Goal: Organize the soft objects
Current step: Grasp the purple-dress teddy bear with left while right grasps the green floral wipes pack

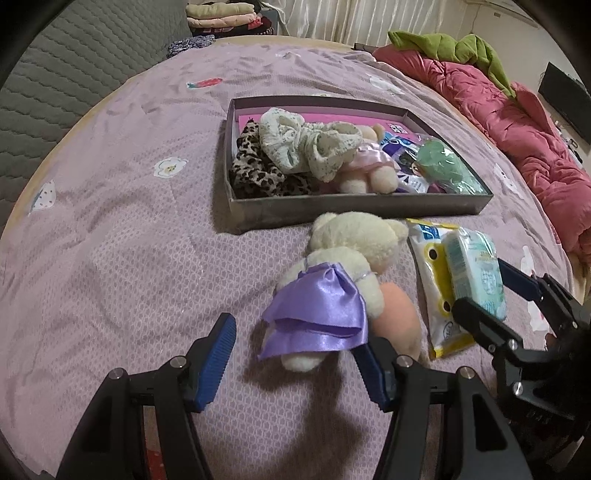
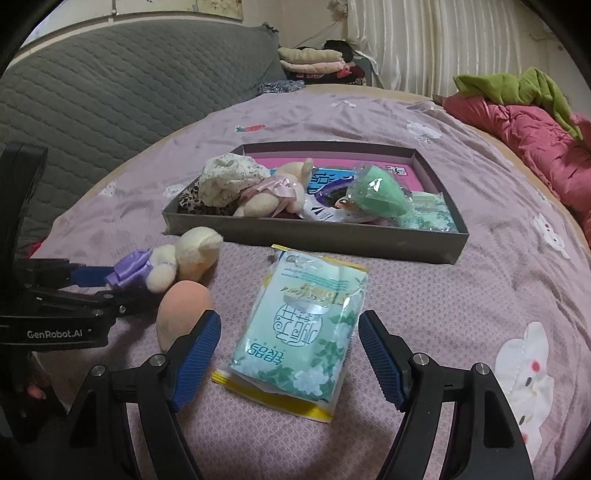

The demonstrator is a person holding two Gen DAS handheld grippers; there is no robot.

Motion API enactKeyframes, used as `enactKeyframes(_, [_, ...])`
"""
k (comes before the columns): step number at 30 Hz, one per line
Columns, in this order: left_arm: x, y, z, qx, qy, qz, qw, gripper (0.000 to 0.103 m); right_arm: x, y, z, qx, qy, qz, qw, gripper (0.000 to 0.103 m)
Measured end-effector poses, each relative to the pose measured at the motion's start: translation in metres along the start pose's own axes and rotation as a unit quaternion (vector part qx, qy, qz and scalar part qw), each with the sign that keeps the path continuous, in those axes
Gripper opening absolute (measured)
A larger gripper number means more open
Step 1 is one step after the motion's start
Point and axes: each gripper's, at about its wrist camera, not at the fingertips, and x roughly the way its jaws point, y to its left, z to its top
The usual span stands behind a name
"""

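A cream plush bear in a purple satin dress lies on the bed in front of the grey tray. My left gripper is open, its blue pads on either side of the bear's skirt and feet. A peach sponge lies against the bear. In the right wrist view my right gripper is open around a green tissue pack that lies on a yellow-edged pack. The bear and sponge show to its left.
The tray holds a leopard cloth, a floral cloth, a pink-dressed bear, packets and a green sponge. A red quilt lies right, a grey sofa left, folded clothes behind.
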Motion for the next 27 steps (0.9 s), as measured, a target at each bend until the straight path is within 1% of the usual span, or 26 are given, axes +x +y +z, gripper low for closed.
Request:
enactKeyframes(6, [0.003, 0.003, 0.009, -0.007, -0.007, -0.012, 0.9999, 0.061, 0.003, -0.005, 0.001, 0.009, 0.001, -0.003, 1.000, 0.078])
enactKeyframes(8, [0.004, 0.002, 0.011, -0.003, -0.008, -0.015, 0.9998, 0.055, 0.005, -0.007, 0.002, 0.012, 0.001, -0.003, 1.000, 0.078])
enactKeyframes(12, [0.008, -0.002, 0.015, 0.004, -0.007, -0.029, 0.9995, 0.046, 0.005, -0.007, 0.002, 0.015, 0.000, -0.001, 1.000, 0.078])
enactKeyframes(13, [0.008, -0.003, 0.016, 0.007, -0.008, -0.032, 0.9994, 0.042, 0.006, -0.008, 0.002, 0.016, 0.000, 0.001, 1.000, 0.078])
enactKeyframes(16, [0.009, -0.007, 0.019, 0.014, -0.009, -0.040, 0.9991, 0.039, 0.008, -0.010, 0.003, 0.021, 0.001, 0.003, 1.000, 0.078])
enactKeyframes(21, [0.015, -0.012, 0.025, 0.021, -0.007, -0.044, 0.9988, 0.038, 0.011, -0.011, 0.003, 0.024, 0.006, 0.004, 1.000, 0.078])
enactKeyframes(23, [0.018, -0.012, 0.026, 0.019, -0.004, -0.046, 0.9988, 0.038, 0.012, -0.011, 0.002, 0.022, 0.008, -0.001, 1.000, 0.076])
enactKeyframes(24, [0.019, -0.013, 0.027, 0.017, -0.004, -0.047, 0.9987, 0.038, 0.013, -0.011, 0.002, 0.021, 0.009, -0.003, 1.000, 0.071])
enactKeyframes(27, [0.021, -0.013, 0.027, 0.012, -0.003, -0.050, 0.9987, 0.038, 0.014, -0.012, 0.002, 0.022, 0.010, -0.006, 1.000, 0.065])
